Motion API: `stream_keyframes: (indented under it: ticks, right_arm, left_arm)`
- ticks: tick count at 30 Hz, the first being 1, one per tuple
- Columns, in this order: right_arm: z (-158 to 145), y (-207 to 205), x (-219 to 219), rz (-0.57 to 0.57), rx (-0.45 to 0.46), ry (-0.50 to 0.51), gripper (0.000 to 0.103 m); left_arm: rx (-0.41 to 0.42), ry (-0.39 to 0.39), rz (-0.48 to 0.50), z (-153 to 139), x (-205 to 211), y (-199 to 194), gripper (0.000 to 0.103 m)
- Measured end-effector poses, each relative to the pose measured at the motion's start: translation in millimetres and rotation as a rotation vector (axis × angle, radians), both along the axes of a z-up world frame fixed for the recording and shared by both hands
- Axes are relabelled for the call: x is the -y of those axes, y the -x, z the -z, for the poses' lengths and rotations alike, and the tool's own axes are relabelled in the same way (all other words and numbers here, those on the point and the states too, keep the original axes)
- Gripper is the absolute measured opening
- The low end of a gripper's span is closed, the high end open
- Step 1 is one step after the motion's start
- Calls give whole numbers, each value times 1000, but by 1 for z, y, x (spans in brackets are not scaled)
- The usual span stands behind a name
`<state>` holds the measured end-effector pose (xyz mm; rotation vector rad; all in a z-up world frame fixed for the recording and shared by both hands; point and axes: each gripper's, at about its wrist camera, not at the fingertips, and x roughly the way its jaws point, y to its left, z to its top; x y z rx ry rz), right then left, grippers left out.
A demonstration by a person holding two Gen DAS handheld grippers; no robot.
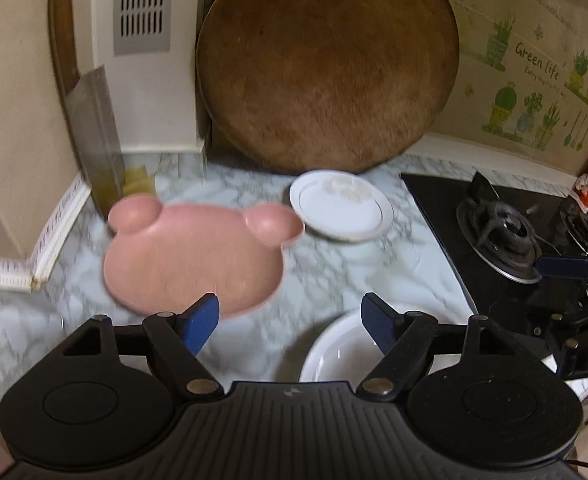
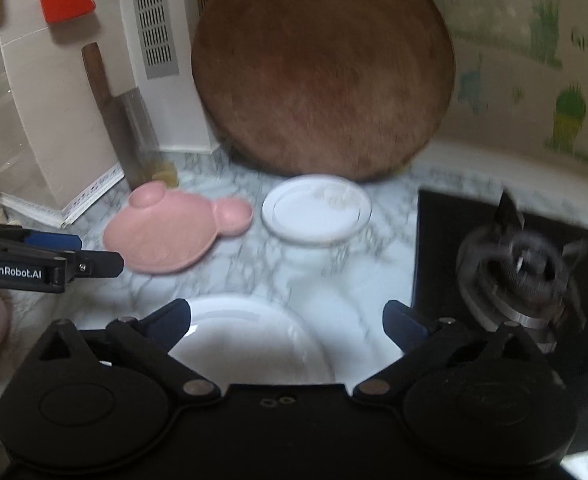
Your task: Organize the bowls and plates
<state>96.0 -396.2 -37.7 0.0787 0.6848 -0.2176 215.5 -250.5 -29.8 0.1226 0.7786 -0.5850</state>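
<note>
Both hand-held grippers, left (image 1: pixel 290 320) and right (image 2: pixel 288 320), are wide open and hold nothing above the white bowl (image 2: pixel 250 336) on the counter (image 2: pixel 254 268).

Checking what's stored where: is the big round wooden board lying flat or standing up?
Standing up: the round wooden board rests on its edge on the marble counter, leaning back against the wall.

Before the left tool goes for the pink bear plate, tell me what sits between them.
Nothing visible. The left tool is open and empty, and the pink bear plate lies just ahead of its left finger on bare marble counter. The white bowl sits off to the right, under the other finger, not in the path.
</note>
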Motion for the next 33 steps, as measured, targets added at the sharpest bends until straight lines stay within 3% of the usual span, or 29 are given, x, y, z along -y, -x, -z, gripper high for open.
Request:
stream_keyframes:
  ticks: [3, 12, 20, 24, 33]
  right_arm:
    - [-4, -17, 11, 12, 7, 22, 103]
    - [2, -83, 66, 128, -47, -42, 103]
    - [22, -128, 112, 214, -114, -94, 100]
    - [33, -146, 135, 233, -146, -145, 90]
    - [57, -179, 162, 248, -193, -246, 83]
  left_arm:
    - [0, -8, -1, -2, 12, -21, 78]
    - [18, -88, 8, 2, 66, -90, 78]
    - [-91, -116, -11, 27, 109, -153, 78]
    - [-136, -108, -21, 40, 126, -176, 78]
    - [-216, -113, -51, 69, 147, -204, 78]
